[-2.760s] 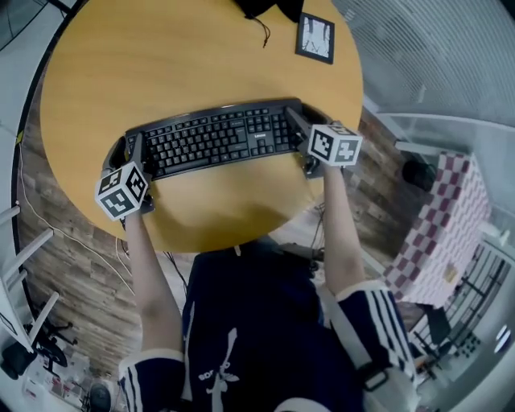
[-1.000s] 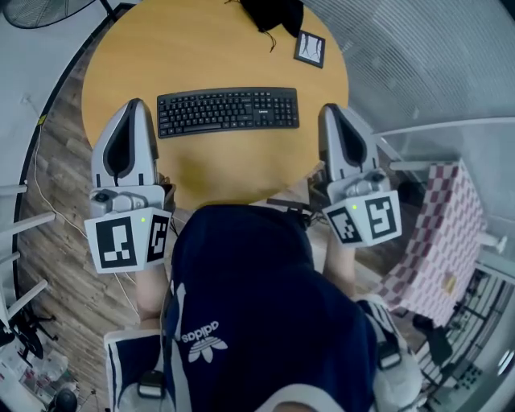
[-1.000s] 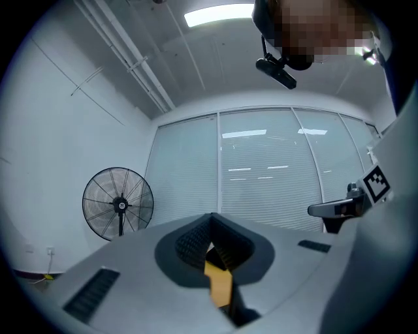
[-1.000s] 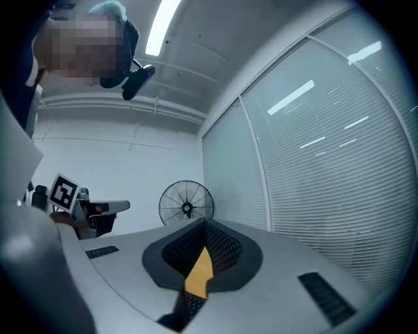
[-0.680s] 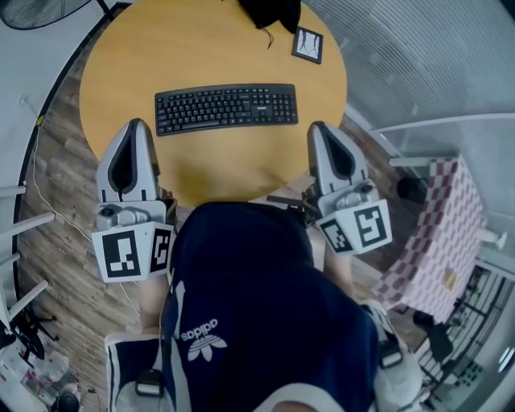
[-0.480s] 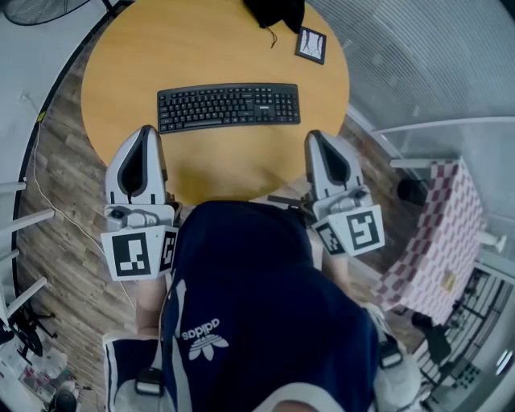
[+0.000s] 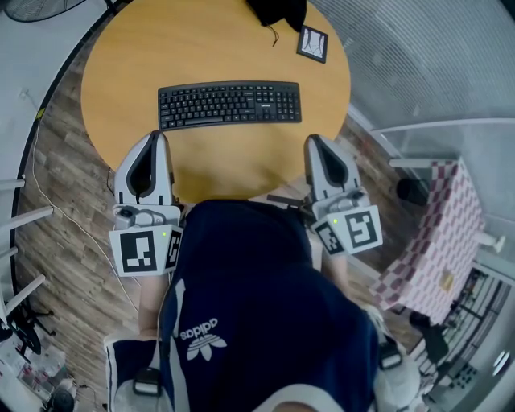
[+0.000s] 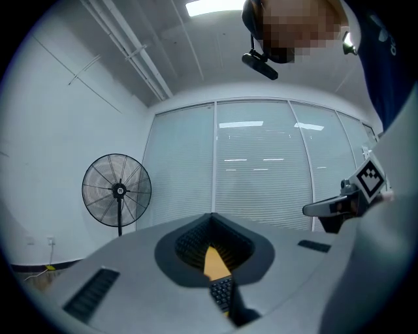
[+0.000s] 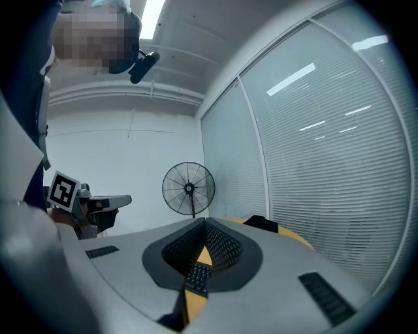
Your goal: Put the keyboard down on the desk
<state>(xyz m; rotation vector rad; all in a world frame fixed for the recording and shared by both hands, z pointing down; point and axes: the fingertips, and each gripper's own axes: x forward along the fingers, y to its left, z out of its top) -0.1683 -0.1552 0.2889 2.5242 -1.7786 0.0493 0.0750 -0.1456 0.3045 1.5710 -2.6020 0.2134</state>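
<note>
The black keyboard [image 7: 229, 105] lies flat on the round wooden desk [image 7: 217, 165], a little past its middle, with nothing touching it. Both grippers hang back at the desk's near edge, close to the person's dark shirt. My left gripper [image 7: 158, 137] is shut and empty, its tip below the keyboard's left end. My right gripper [image 7: 312, 141] is shut and empty too, below the keyboard's right end. In the left gripper view a slice of keyboard [image 8: 222, 293] shows through the slit below the meeting jaws. In the right gripper view the keyboard [image 9: 196, 277] shows the same way.
A black cloth [image 7: 278, 10] and a small framed card [image 7: 312, 42] lie at the desk's far edge. A standing fan [image 8: 117, 190] is by the glass wall. A checked cloth [image 7: 438, 241] is on the floor side at right. Cables run over the wooden floor at left.
Both grippers have let go of the keyboard's ends and drawn back toward the person; in the last second they slid nearer and slightly inward. The keyboard stays still on the desk.
</note>
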